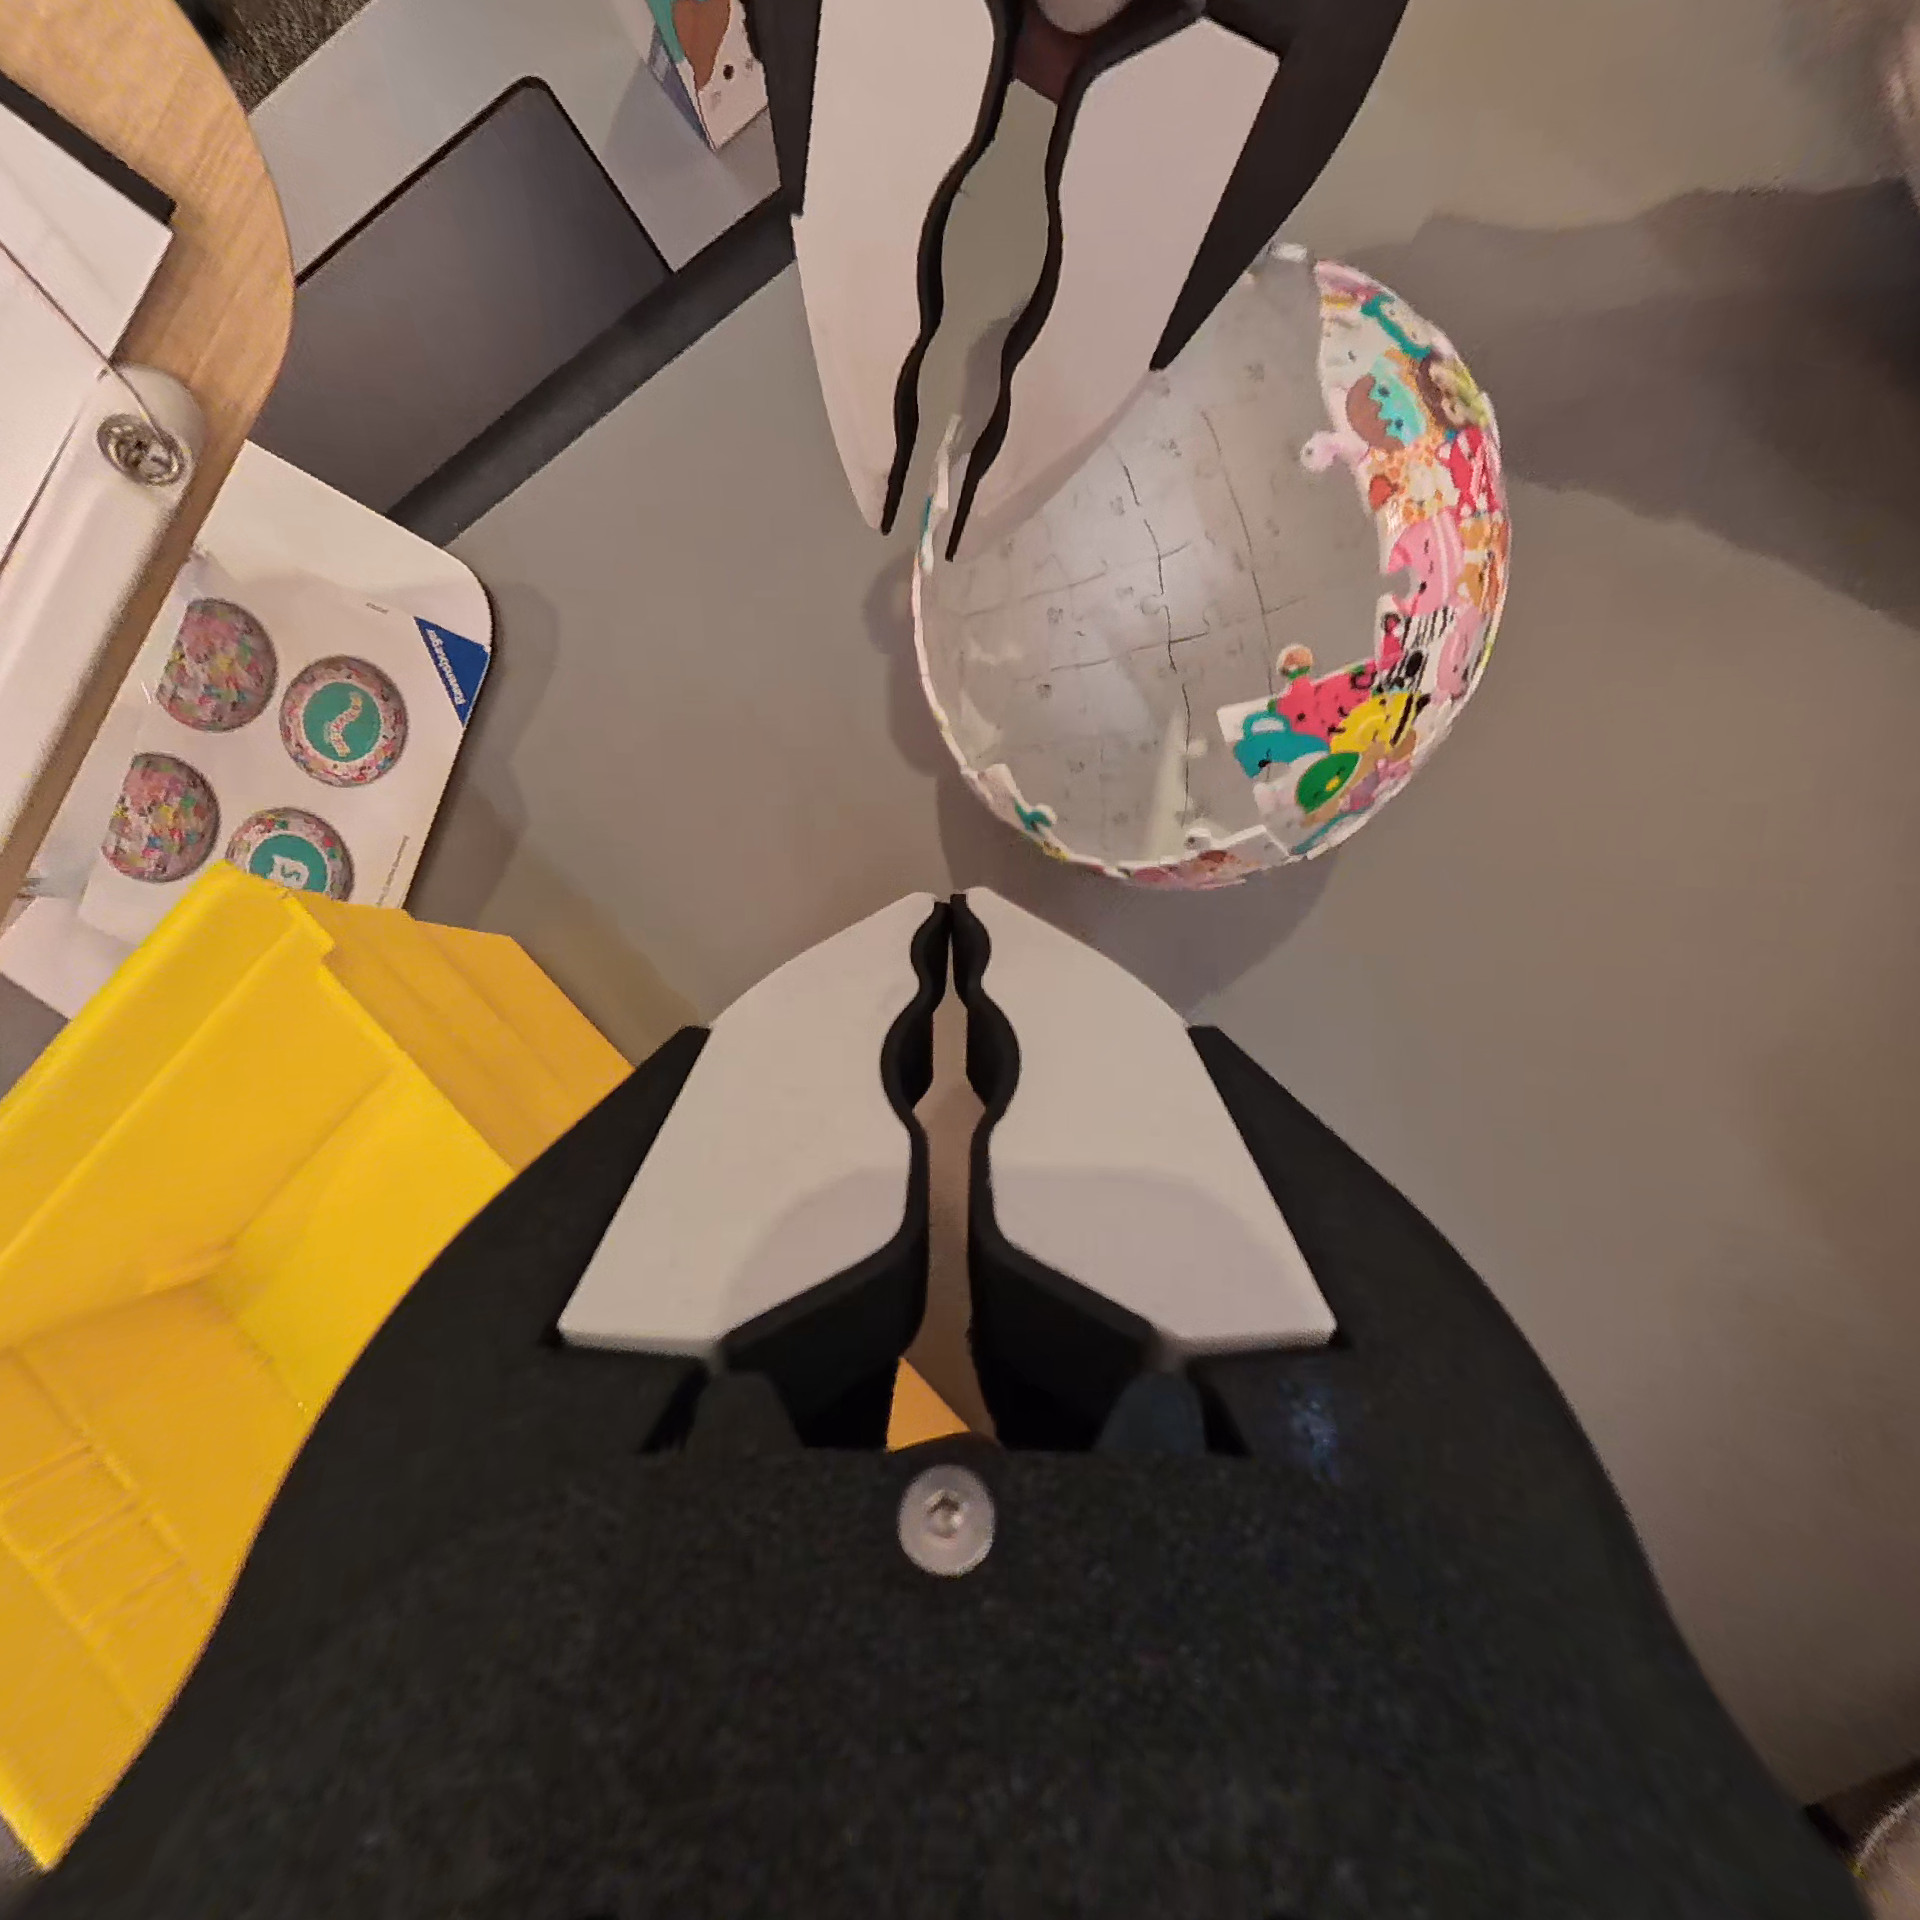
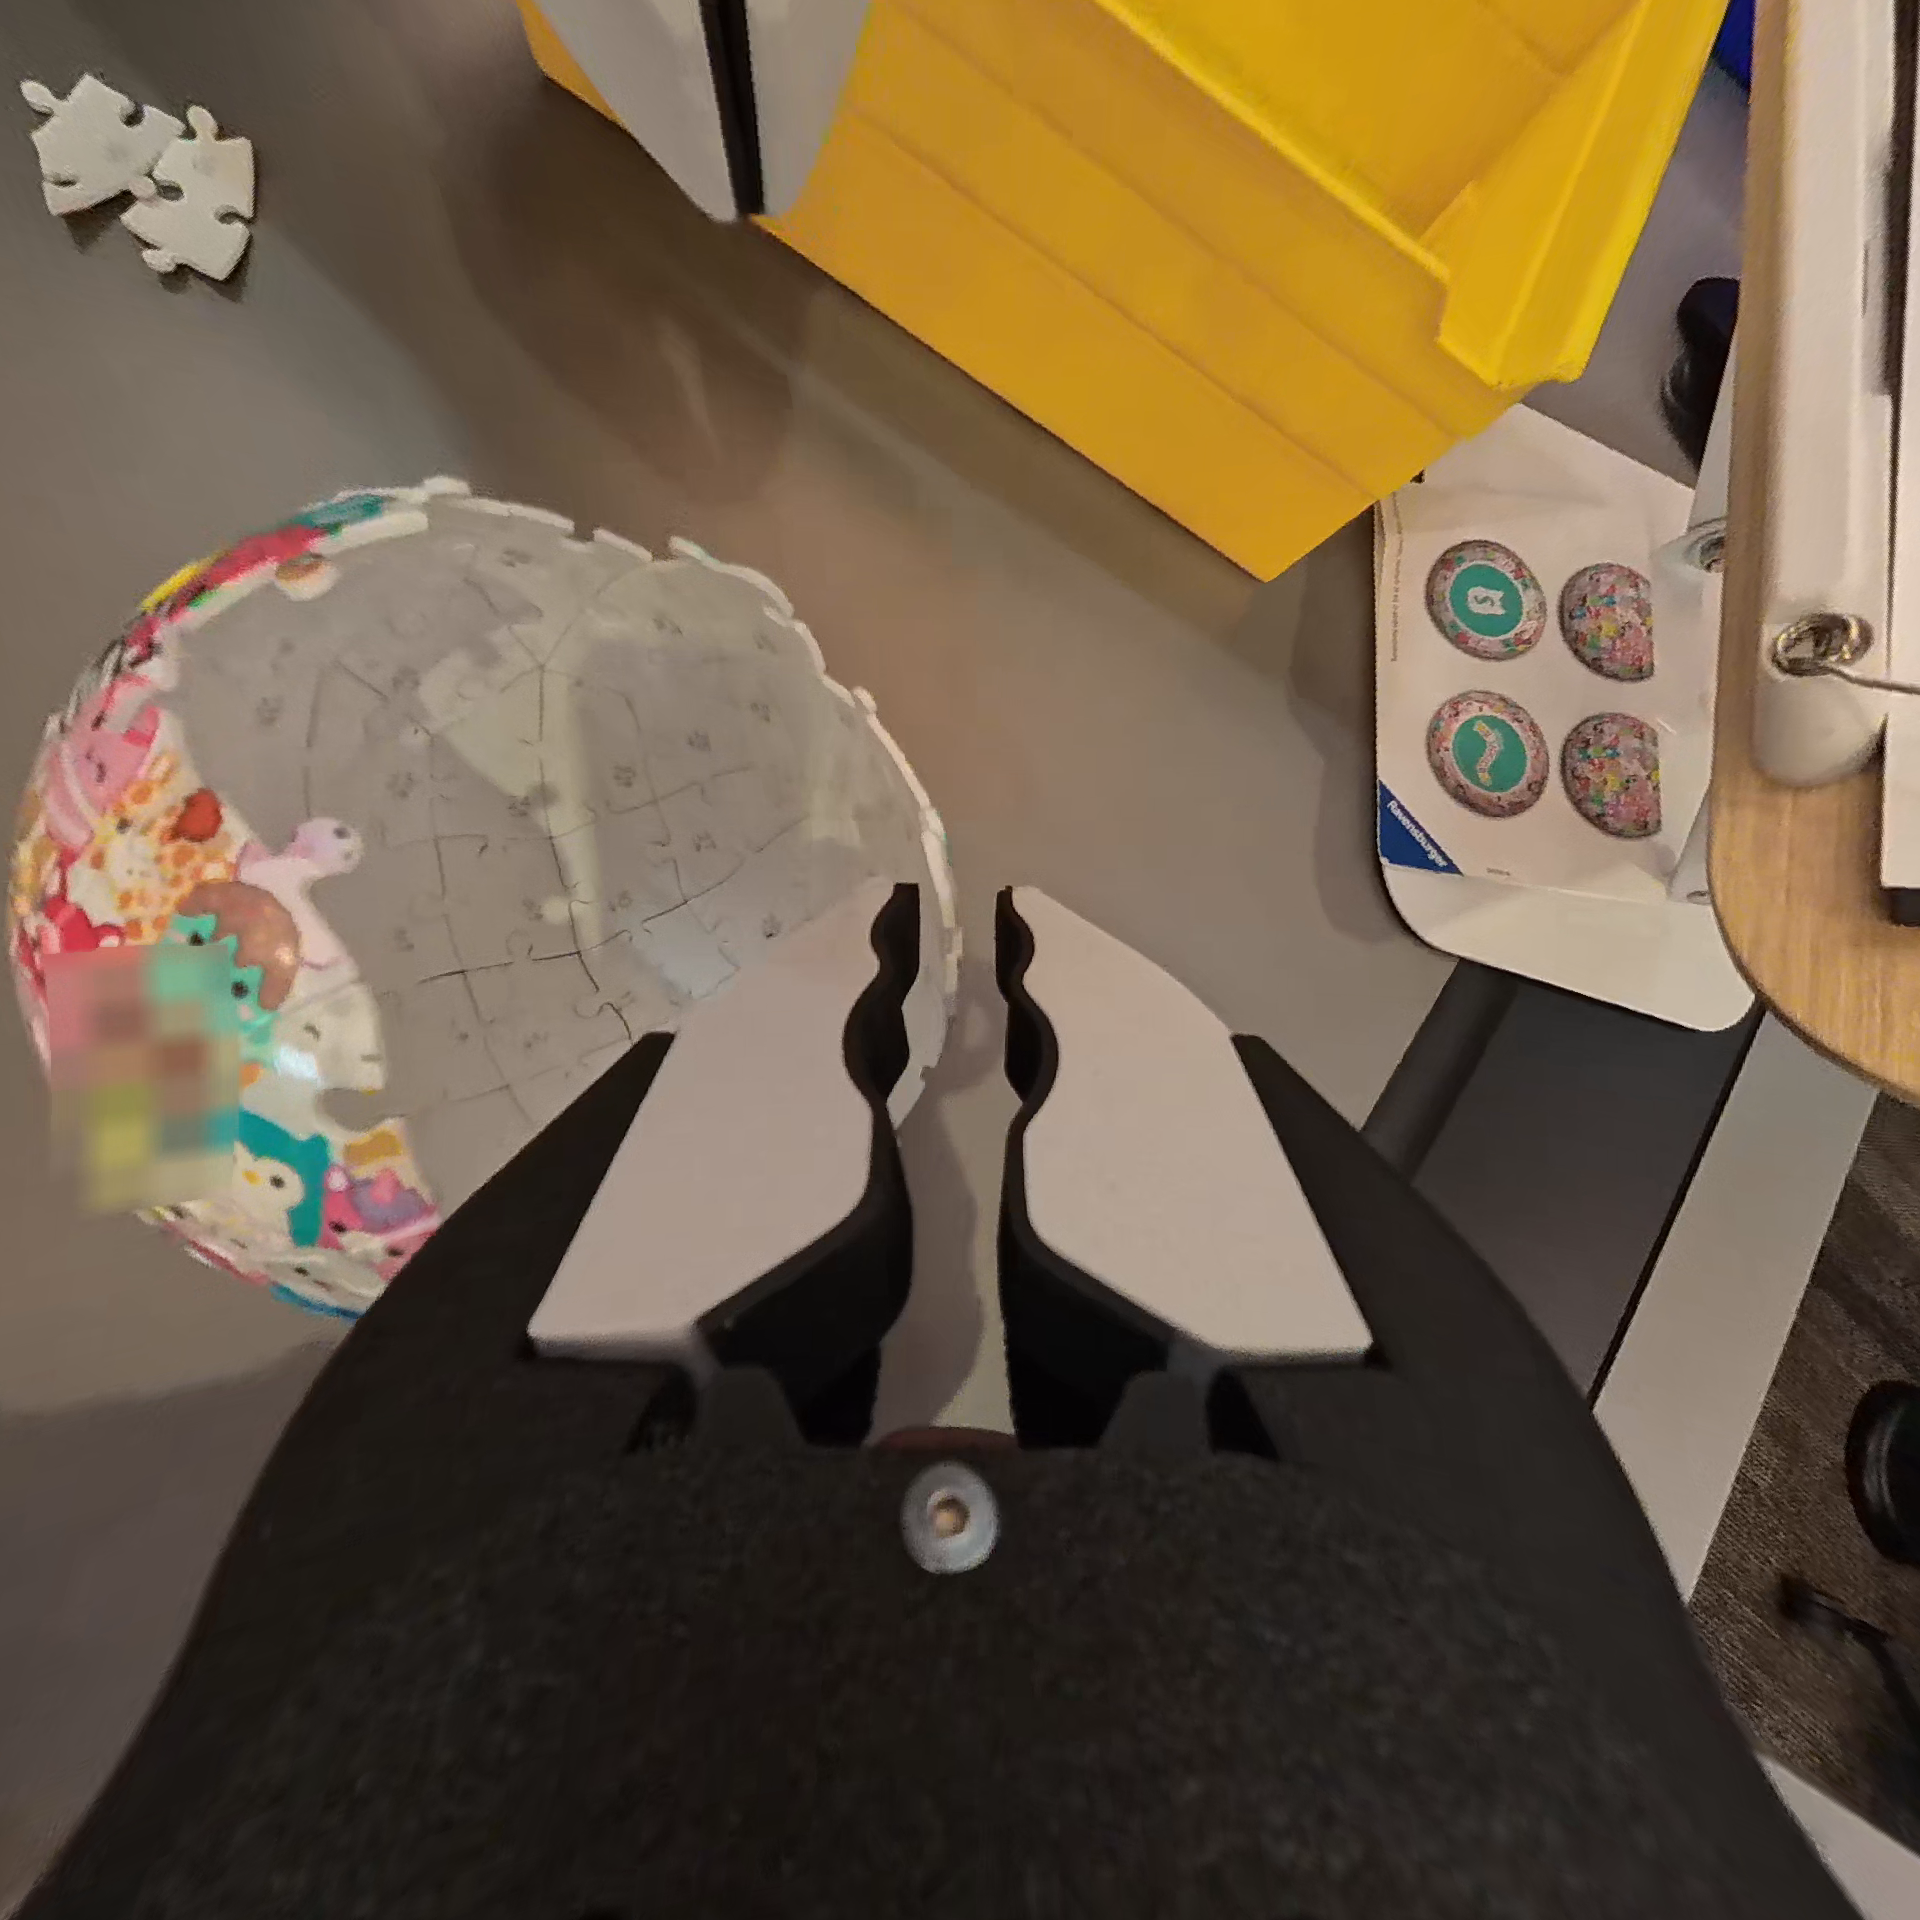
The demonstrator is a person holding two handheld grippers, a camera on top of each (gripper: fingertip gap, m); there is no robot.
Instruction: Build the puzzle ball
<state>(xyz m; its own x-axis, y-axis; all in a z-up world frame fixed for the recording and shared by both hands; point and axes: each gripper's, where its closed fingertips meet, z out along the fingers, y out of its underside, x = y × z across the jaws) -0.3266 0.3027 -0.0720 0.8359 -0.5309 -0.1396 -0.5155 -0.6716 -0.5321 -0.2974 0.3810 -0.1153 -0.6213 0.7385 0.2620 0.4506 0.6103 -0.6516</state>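
Observation:
The partly built puzzle ball (image 1: 1143, 623) lies on the grey table as an open shell, white inside and colourful outside; it also shows in the right wrist view (image 2: 520, 779). My right gripper (image 2: 954, 896) is narrowly open and straddles the shell's rim, with a gap showing beside the rim. It shows from the front in the left wrist view (image 1: 920, 540). My left gripper (image 1: 951, 909) is shut and empty, just short of the ball's near side. Two loose white pieces (image 2: 135, 166) lie on the table beyond the ball.
A yellow bin (image 1: 208, 1195) stands left of my left gripper and also shows in the right wrist view (image 2: 1195, 260). A printed instruction sheet (image 1: 312, 707) (image 2: 1538, 707) lies beside it. A wooden tabletop edge (image 1: 239, 260) (image 2: 1818, 831) overhangs there. Some 10 cm of space lies between my two pairs of fingers.

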